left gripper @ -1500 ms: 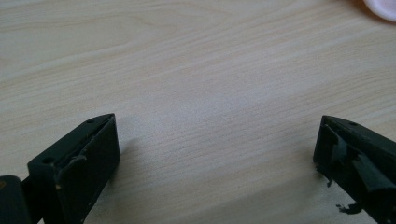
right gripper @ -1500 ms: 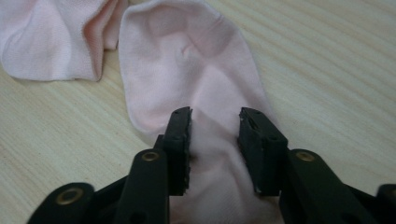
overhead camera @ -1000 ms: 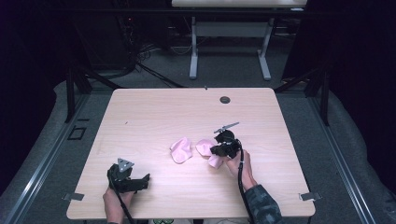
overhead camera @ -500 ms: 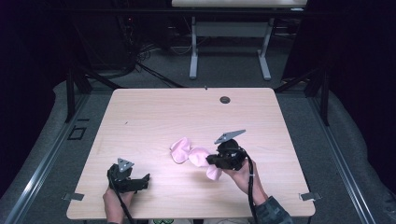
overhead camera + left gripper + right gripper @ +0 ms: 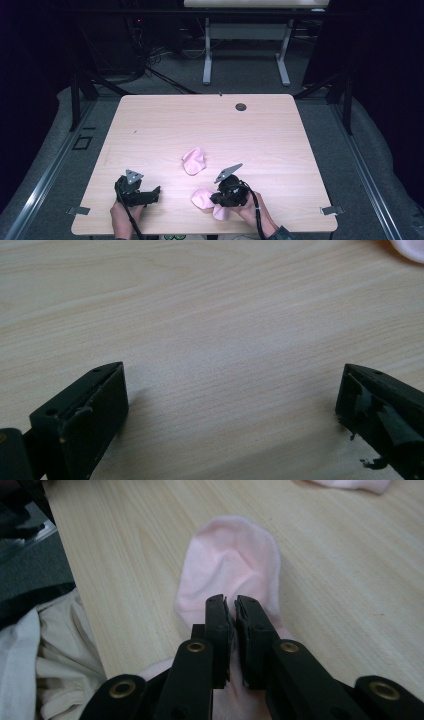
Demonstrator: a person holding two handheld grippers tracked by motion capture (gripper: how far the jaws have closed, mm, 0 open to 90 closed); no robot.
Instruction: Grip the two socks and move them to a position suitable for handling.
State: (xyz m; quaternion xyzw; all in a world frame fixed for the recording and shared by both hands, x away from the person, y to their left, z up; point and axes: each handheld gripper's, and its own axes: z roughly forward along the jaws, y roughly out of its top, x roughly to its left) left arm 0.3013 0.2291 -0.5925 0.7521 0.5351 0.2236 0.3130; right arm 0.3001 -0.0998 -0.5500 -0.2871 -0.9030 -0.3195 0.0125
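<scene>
Your left gripper (image 5: pixel 150 192) sits near the table's (image 5: pixel 280 130) near-left edge, jaws spread on bare wood. Far half open. Your right gripper (image 5: pixel 231 605) pinches a sock (image 5: pixel 232 560) near the near edge; second sock (image 5: pixel 193 161) lies mid-table.

A pale wood-grain table (image 5: pixel 165 125) is carrying two pink socks. One pink sock (image 5: pixel 193 161) is lying crumpled near the middle of the top; the other sock (image 5: pixel 204 199) is lying flat close to the near edge (well apart from the first). A small dark round grommet (image 5: pixel 241 107) is sitting near the far edge.
</scene>
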